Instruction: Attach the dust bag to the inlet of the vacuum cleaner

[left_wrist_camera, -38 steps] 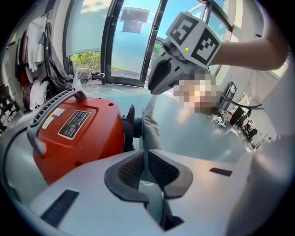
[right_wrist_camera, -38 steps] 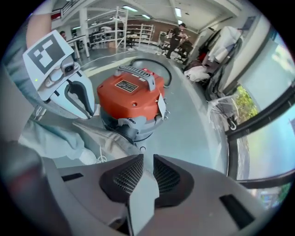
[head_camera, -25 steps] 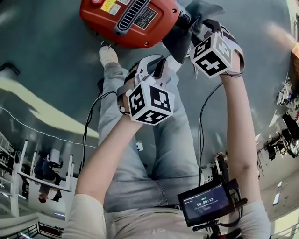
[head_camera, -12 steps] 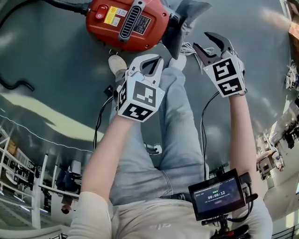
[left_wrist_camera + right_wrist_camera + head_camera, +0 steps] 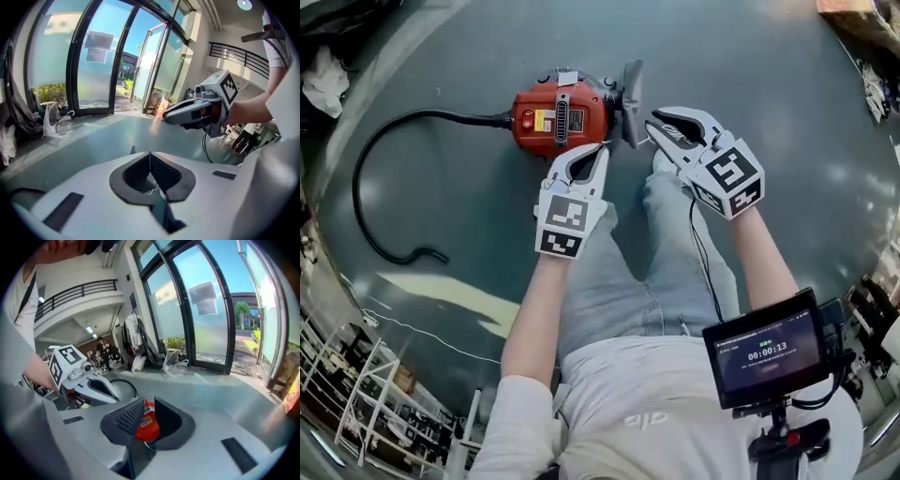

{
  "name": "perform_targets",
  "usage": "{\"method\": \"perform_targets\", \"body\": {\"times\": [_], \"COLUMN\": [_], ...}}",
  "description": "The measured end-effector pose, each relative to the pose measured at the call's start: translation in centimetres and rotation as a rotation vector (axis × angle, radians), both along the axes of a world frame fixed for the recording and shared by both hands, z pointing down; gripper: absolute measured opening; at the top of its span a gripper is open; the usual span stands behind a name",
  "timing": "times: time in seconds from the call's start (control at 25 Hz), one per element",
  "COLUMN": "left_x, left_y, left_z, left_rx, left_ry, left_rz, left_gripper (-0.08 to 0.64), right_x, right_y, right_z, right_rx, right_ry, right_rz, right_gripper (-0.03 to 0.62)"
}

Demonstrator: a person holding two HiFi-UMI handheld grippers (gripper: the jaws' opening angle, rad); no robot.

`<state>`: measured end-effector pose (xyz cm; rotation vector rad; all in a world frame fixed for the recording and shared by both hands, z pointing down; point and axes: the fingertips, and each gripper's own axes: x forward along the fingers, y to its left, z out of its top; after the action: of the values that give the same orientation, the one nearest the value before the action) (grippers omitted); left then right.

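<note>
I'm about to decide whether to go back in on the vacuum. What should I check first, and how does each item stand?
1. Left gripper empty: ok, jaws together on nothing.
2. Right gripper empty: ok, jaws have just been closing, a gap remains and nothing is between them.
3. Dust bag at the vacuum cleaner: ok, it sits at the red body's right end in the head view.
4. Bag fully seated on the inlet: cannot tell, the joint is too small to see.
5. Black cable out of the way: ok, it curls off to the left on the floor.
</note>
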<state>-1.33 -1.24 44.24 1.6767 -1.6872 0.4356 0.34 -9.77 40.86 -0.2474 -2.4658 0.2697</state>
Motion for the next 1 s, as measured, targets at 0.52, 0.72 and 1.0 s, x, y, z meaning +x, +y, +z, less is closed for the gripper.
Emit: {"method": "perform_targets", "body": {"times": [0.52, 0.72, 1.0], "left_x": [1.3, 1.4, 11.9], "left_y": [0.6, -2.4, -1.7], "left_z": [-33.7, -40.8, -46.4], "left_rx": [0.389, 0.515, 0.602], "left_ry": [-0.030, -0.031, -0.043], "left_rz": [0.032, 0.152, 0.192], "left_gripper": [0.011, 0.011, 0.011], "right_x": [5.2, 5.2, 16.9], "right_y": [1.4, 0.3, 2.0], "right_z": [-34.4, -40.9, -46.9], "right_rx": [0.123, 0.173, 0.240], "right_ry": [-0.347, -0.462, -0.559], "right_rz": [0.262, 0.351, 0.402], "right_gripper": [0.074, 0.074, 0.074]}}
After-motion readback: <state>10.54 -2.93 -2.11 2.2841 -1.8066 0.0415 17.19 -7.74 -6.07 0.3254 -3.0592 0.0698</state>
